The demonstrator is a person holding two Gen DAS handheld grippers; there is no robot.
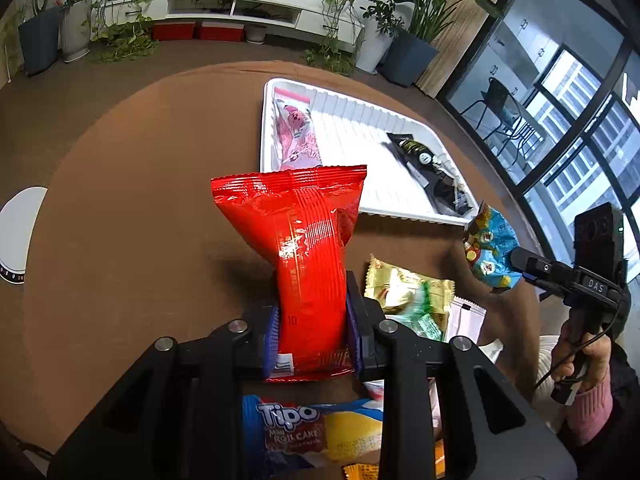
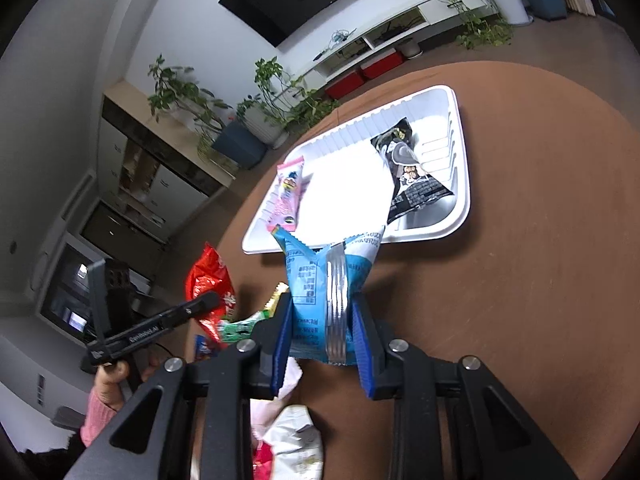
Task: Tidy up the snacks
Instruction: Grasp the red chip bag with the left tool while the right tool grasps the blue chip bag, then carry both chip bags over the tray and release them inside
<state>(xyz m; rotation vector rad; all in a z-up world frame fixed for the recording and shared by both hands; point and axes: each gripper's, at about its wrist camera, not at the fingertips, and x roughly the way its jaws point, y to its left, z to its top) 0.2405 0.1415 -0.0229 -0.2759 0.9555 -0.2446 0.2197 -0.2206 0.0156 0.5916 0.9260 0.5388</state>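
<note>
- Left tool (image 1: 312, 320): clamped on a red snack packet (image 1: 296, 240), which stands upright between the blue pads (image 1: 271, 340), lifted off the brown counter (image 1: 120, 220).
- Ahead of the left tool and slightly to its right sits a white tray (image 1: 400, 152); inside it a pink wrapper (image 1: 294, 132) lies along the left wall and a black packet (image 1: 432, 168) along the right wall.
- Just right of the left tool lies a gold and green packet (image 1: 404, 292); below it, a Tipo roll cake packet (image 1: 316, 436).
- Right tool (image 2: 324, 328): clamped on a blue snack packet (image 2: 316, 280) with a silver seam, held off the counter, the tray just beyond it.
- Under the right tool lie loose wrappers (image 2: 296, 436).
</note>
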